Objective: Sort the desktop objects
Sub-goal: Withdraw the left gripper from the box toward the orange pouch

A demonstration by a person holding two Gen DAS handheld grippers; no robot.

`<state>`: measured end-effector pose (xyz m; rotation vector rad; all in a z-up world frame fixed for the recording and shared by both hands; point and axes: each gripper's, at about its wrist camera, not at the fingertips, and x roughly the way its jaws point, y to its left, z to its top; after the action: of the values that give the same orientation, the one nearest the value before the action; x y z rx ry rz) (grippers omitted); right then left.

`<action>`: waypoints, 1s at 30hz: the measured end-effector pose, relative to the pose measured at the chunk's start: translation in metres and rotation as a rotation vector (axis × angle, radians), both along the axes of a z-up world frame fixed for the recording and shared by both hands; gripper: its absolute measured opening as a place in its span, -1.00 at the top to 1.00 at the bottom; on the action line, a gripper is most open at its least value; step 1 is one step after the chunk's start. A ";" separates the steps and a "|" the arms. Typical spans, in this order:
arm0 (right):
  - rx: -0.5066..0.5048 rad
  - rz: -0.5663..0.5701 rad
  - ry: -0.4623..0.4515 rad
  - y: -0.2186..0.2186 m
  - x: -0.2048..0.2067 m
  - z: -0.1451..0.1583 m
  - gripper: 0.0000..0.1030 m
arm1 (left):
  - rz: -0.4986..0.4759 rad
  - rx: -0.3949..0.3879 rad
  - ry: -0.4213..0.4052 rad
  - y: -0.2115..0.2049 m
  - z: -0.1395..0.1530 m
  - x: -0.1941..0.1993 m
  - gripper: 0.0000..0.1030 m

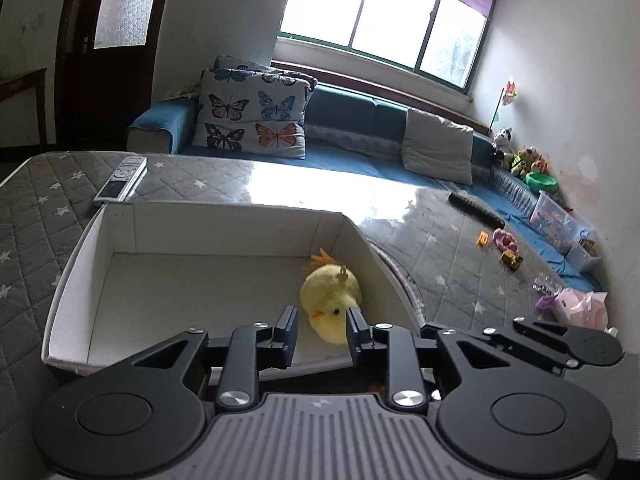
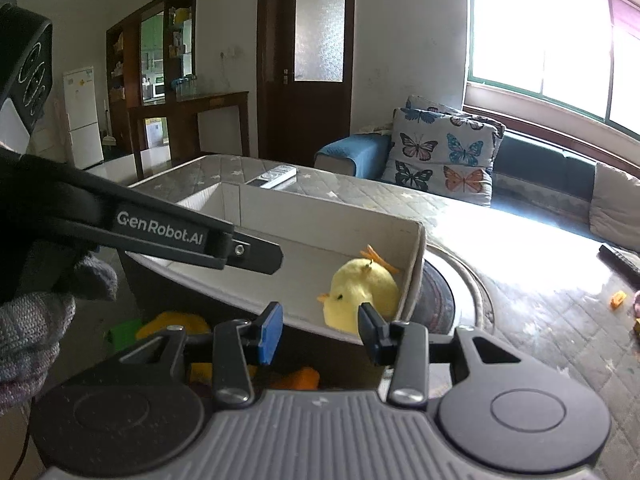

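You had the left tongs (image 1: pixel 322 330) hanging over the near right corner of the white cardboard box (image 1: pixel 224 220), jaws apart, with the yellow plush chick (image 1: pixel 330 300) lying on the box floor between and just beyond the pads; no pad pressed on it, so I judged it set down and let go there rather than held. The spot made sense: the chick lay close against the right wall of the box, the corner nearest your hand, leaving the rest of the floor bare for more items. The right tongs (image 2: pixel 320 326) were also apart and, as far as the right wrist view showed, empty; they sat low at the outside of the box's near wall, over some yellow, orange and green items (image 2: pixel 176 326) that were half hidden under the rig, so I could not name them. That position read as readiness for a next pick, though this is a guess. The chick looked soft and rounded, pale yellow, lying on its side, with an orange tuft on top, a small orange beak, one black bead eye and a small metal loop on its crown. The box stood on the quilted, star-printed desk (image 1: pixel 32 216), with a white remote control (image 1: pixel 122 178) just behind it and small toys (image 1: pixel 506 246) well apart to the right.
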<state>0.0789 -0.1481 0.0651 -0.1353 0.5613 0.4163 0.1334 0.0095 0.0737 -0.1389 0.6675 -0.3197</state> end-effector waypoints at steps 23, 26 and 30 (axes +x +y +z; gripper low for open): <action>0.012 -0.019 0.054 -0.016 -0.061 -0.024 -0.07 | -0.022 0.071 0.034 -0.021 -0.033 -0.059 0.43; 0.007 -0.021 0.057 -0.017 -0.067 -0.028 -0.19 | -0.015 0.066 0.057 -0.020 -0.039 -0.061 0.43; -0.003 -0.026 0.065 -0.016 -0.073 -0.034 -0.20 | 0.001 0.064 0.083 -0.017 -0.047 -0.064 0.43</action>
<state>0.0057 -0.1643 0.0313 -0.1170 0.6269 0.3956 0.0692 -0.0076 0.0267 -0.0922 0.7585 -0.2924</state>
